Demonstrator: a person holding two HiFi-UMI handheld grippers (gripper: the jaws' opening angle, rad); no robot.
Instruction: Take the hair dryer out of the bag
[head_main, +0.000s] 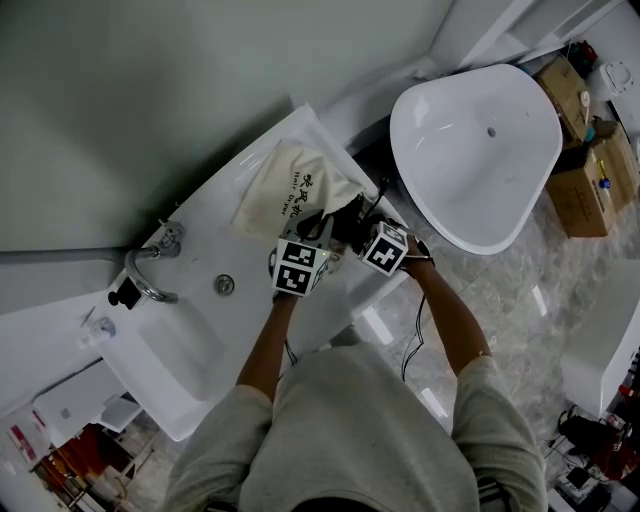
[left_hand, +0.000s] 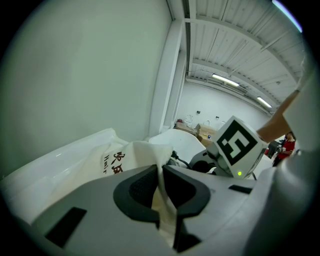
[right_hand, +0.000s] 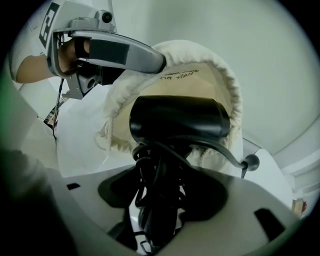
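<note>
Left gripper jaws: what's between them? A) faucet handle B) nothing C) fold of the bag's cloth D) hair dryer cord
C: the left gripper view shows the left gripper with its jaws together on a fold of the bag.

1. Left forearm reaches straight ahead from the torso. Right forearm comes in from the right, elbow bent.
2. Left gripper: jaws closed together, pinching a fold of the bag cloth between the pads. It slopes moderately downward.
3. Right gripper: tipped steeply downward, jaws apart. The handle and coiled cord of the hair dryer stand between them, and the pads are not seen pressing.
4. The two grippers sit just beside each other, tips converging.
</note>
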